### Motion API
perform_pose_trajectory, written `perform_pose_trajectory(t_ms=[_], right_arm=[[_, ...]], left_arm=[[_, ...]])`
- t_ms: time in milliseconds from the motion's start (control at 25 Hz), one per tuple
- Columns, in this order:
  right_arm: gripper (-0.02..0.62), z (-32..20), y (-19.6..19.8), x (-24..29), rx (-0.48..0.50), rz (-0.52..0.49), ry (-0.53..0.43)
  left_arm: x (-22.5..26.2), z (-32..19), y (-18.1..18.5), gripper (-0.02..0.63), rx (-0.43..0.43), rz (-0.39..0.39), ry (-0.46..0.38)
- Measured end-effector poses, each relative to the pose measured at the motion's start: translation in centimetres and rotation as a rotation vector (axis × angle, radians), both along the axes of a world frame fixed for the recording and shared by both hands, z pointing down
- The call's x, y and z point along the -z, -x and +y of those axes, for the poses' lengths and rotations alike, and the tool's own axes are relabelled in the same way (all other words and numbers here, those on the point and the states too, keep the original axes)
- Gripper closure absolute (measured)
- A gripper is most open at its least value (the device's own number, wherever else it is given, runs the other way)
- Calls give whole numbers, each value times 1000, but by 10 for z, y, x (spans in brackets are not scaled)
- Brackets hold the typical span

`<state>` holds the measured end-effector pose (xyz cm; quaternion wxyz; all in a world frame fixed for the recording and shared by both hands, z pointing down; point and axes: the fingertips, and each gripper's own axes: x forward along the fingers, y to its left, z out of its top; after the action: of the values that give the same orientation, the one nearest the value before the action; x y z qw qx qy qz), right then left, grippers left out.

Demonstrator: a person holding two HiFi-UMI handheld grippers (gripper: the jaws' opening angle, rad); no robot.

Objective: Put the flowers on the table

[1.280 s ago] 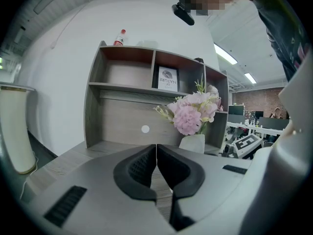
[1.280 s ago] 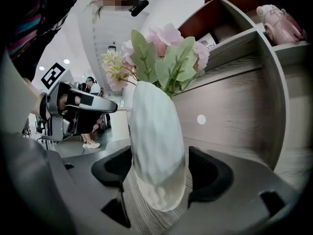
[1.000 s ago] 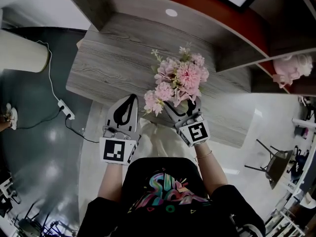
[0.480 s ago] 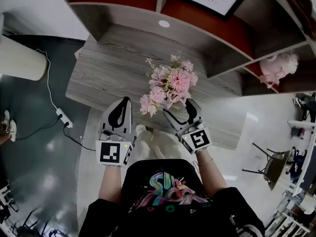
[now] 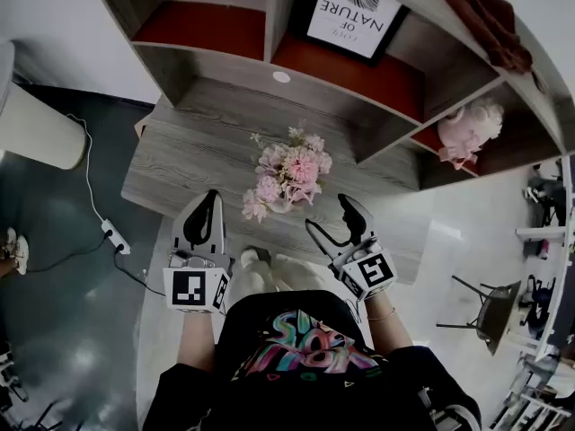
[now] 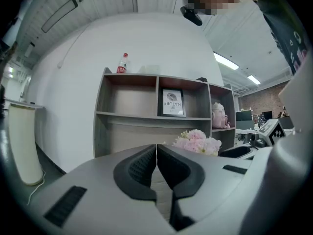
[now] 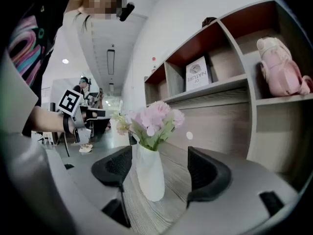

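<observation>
1. The pink flowers (image 5: 287, 169) stand upright in a white vase (image 7: 149, 173) on the grey wood-grain desk (image 5: 180, 155). They are toward the desk's near edge, in front of the shelf unit (image 5: 269, 57).
2. The right tool (image 5: 328, 215) is held on the person's side of the vase with its jaws wide apart. In the right gripper view the vase shows in the gap, but neither pad touches it and the tool grips nothing.
3. The left tool (image 5: 209, 201) hovers over the desk's near edge, left of the flowers and apart from them. Its jaws are pressed together with nothing between them.
4. On the shelves behind are a framed print (image 5: 350, 12) and, further right, a pink plush toy (image 5: 467, 133).
</observation>
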<state>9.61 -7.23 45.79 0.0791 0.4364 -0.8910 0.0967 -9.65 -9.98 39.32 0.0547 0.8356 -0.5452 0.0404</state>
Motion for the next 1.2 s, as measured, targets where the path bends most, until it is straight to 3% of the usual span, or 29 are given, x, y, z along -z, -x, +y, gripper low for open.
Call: perform_pose_trajectory(t_ms=[200,360,480,800,1200], right_arm=[[235,-1,-10,58,-8,-63,-68],[325,-4,-9,104,8,-108,-141],[334,-9,-3,129,43,-112,-175],[416,-13,12,144,113,-123,-199],[566,-15,28,156,139,-187,-200]], left_arm=[[29,2,-6,580,3,-2,-51],[48,4,-17,580,-13,-10,-84],[63,5,-24,580,-31,-14,-107],[75,16,-41,580,-78,-17,-122],[74,14,-36,580,-53,-14,-114]])
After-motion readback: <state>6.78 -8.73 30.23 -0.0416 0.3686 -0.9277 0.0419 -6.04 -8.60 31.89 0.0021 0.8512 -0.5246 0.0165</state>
